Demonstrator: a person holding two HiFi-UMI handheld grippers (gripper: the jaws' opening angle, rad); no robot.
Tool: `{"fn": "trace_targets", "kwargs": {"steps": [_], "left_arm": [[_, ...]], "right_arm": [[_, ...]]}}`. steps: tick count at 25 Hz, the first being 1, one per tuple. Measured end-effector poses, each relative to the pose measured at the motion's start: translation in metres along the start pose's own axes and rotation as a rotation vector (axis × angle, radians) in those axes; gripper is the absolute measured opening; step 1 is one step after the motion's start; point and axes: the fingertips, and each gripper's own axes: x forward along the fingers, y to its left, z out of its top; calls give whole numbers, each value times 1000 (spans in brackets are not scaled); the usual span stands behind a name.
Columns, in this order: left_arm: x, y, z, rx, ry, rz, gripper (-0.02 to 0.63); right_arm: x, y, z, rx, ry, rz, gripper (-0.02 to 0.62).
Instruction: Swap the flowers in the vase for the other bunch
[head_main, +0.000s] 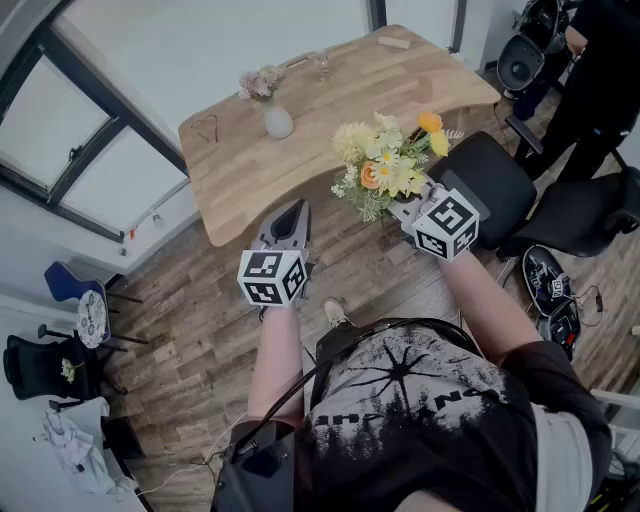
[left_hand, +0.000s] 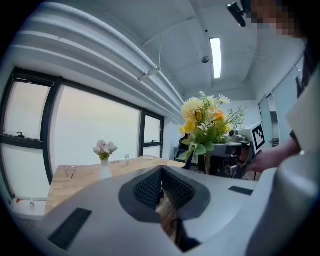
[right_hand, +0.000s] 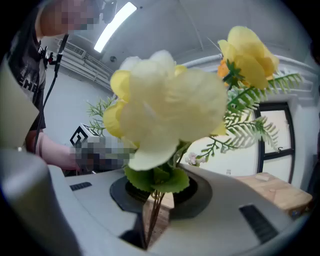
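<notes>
Left gripper: ribbed black pads pressed together, nothing between them; a sliver of brown wood shows through the gap below. Ahead and left of the claw, a light wooden table. On it, a white vase upright with small pink flowers; a pair of glasses further left, apart from the vase; a small clear glass item just right of it, too small to identify. Ahead and right, higher than the claw: yellow bunch, upright, stems running down into the right gripper, marker cube behind, hand on it. Large windows beyond the table; ceiling strip light above.
</notes>
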Motion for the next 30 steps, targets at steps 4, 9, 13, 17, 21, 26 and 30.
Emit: {"fn": "trace_targets", "kwargs": {"steps": [4,9,13,17,21,26,30], "left_arm": [[1,3,-1,-12,2,11,14],[0,3,-1,-12,1,16,14],[2,3,-3,-17,2,16,14],[4,4,-7,-21,6,19,14],[5,5,-15,-27,11,29,14],[10,14,-19,-39,12,25,14],[23,34,-19,-48,22,28,14]], "right_arm": [[1,-2,-2,-2,1,2,80],[-1,0,-2,4,-2,6,80],[0,0,-2,18,-13,5,81],[1,-1,-6,25,-7,7,81],[-1,-1,-9,30,-10,16,81],[10,-4,-13,22,-2,21,81],[30,-10,-11,6,-2,36,81]]}}
